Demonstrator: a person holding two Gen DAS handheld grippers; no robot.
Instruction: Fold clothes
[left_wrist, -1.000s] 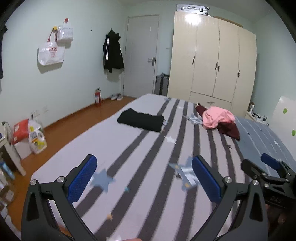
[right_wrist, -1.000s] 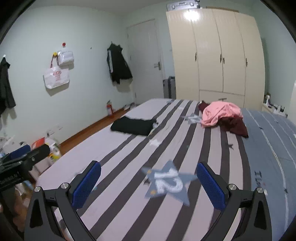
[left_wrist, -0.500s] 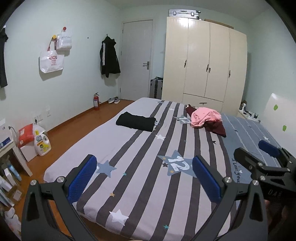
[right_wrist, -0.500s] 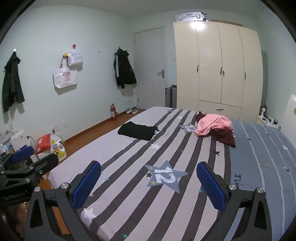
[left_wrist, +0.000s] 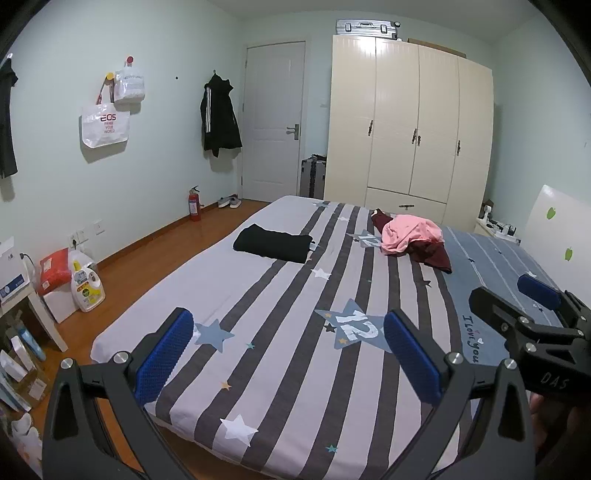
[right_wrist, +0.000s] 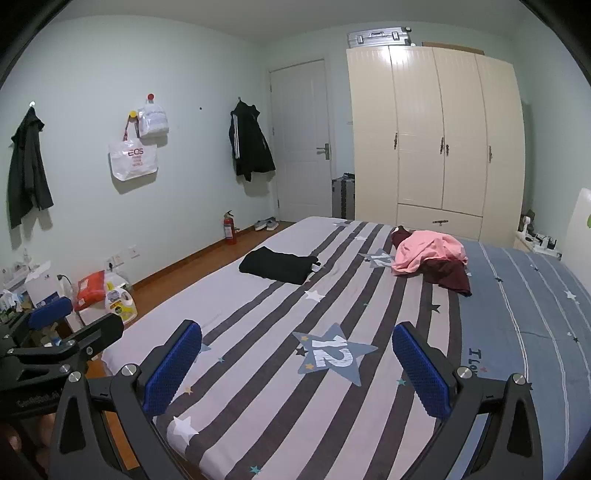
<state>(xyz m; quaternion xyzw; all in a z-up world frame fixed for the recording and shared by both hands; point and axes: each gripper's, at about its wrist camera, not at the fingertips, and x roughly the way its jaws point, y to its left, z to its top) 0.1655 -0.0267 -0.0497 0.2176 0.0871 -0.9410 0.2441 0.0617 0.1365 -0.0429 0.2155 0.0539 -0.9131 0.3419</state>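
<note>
Both the left gripper (left_wrist: 284, 354) and right gripper (right_wrist: 295, 363) hang empty with jaws spread wide over the bed's (left_wrist: 280, 373) near end, so I'd say fetching the crumpled pink garment (left_wrist: 410, 236) from the far side comes next

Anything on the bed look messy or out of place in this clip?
Yes: a pink garment lies crumpled on top of a dark red one at the far side of the bed, unfolded. The black garment beside them is already folded flat.
</note>
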